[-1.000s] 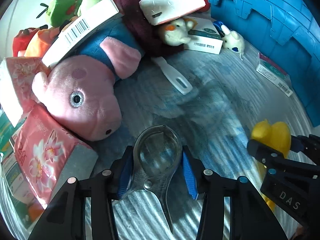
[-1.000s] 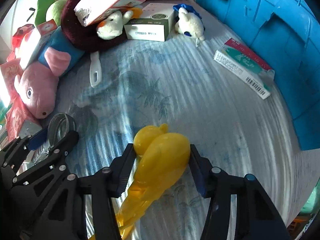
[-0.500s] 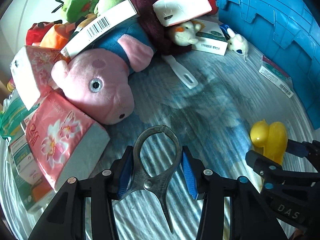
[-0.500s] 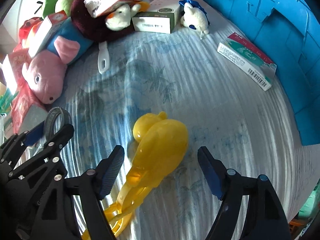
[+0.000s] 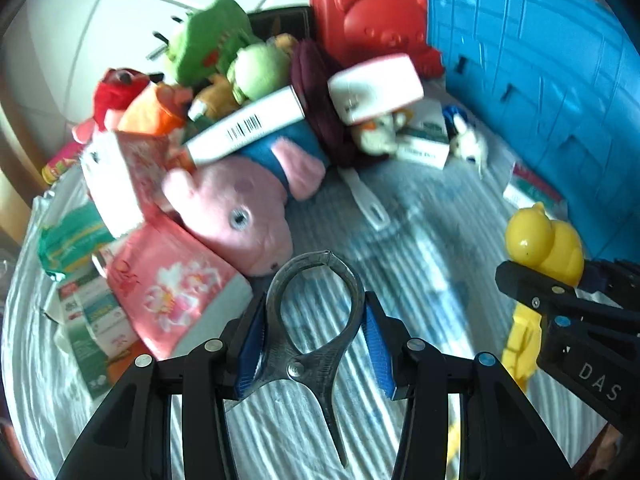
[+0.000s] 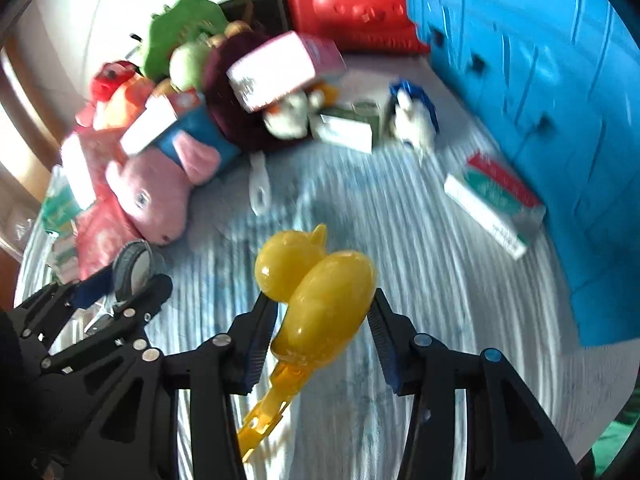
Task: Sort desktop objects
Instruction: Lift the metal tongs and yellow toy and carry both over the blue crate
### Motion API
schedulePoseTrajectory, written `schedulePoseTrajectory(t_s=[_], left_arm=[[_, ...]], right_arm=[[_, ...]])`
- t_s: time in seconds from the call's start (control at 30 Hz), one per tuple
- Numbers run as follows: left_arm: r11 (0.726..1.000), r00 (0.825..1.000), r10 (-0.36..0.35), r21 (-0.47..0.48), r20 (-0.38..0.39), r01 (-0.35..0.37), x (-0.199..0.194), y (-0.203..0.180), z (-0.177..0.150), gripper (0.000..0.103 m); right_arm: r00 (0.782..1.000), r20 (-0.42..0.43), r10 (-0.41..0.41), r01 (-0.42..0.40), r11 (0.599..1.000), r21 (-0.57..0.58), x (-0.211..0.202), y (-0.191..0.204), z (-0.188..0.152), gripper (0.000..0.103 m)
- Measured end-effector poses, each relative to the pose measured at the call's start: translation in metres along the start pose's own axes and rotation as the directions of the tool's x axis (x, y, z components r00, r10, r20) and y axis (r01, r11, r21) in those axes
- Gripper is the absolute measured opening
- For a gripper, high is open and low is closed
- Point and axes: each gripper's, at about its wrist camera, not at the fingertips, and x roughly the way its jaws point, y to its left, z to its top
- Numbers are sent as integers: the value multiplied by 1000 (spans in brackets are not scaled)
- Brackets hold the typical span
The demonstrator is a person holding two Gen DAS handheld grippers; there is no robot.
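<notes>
Two hand-held grippers hover over a table spread with a blue-and-white striped cloth [image 5: 420, 248], each carrying one item.

The left gripper [image 5: 316, 340] has its jaws clenched on a metal tool [image 5: 316, 320], a plier-like piece with a round loop at the front and thin handles trailing back toward the camera. The blue pads press both sides of the loop, and the tool appears lifted clear of the cloth.

The right gripper [image 6: 324, 320] has its jaws closed around a yellow duck [image 6: 316, 280], a hollow plastic clamp toy with long yellow handles hanging below. It also looks raised off the cloth (the frame is blurred, so contact at the pads is hard to confirm).

At the far left sits a pile: a pink pig plush [image 5: 240, 200], tissue packs [image 5: 168, 284], a green plush [image 5: 208, 36], boxes, and a red case [image 5: 360, 12] behind. A white spatula [image 5: 366, 200] lies alone near the middle. A blue bin [image 5: 540, 80] stands along the right side, with a flat box [image 6: 492, 208] resting beside it.

Judging from this, both picks are done and the carry is in hand. The next move likely calls for taking each item to its own sorting place, perhaps the bin, lifting high enough to clear the wall, then opening the jaws.
</notes>
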Motion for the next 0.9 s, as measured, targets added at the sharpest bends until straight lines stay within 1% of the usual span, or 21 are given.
schedulePoseTrajectory(t_s=[0.07,0.1,0.23,0.37,0.5,0.63,0.73,0.77,0.83,0.9], left_arm=[[1000,999,18,-25,41,-16,-16,3,9,46],[999,998,28,-37,60,-25,-25,4,13,46],[996,990,61,-75,129,-51,-64,18,24,46],[993,980,82,-97,179,-66,-96,30,36,46],[991,971,91,-118,223,-66,-119,42,46,46],[989,962,97,-133,257,-64,-135,55,50,46],[988,955,98,-141,279,-61,-144,63,51,46],[987,955,105,-145,279,-66,-145,64,50,46],[986,957,106,-156,269,-66,-144,67,43,46],[983,965,115,-164,234,-77,-135,69,33,46]], right_arm=[[999,45,20,-18,999,-33,-9,-2,12,46],[997,69,31,-27,998,-53,-22,0,18,46],[986,150,66,-48,991,-123,-36,6,56,45],[972,214,95,-60,984,-166,-74,23,75,45],[963,249,100,-52,980,-192,-105,39,91,45],[956,281,82,-20,976,-216,-130,56,99,45],[957,283,68,-3,974,-226,-140,67,102,45],[960,272,62,0,975,-224,-140,68,102,45],[970,236,63,-10,975,-221,-133,65,100,45],[982,184,51,-9,975,-221,-112,58,91,48]])
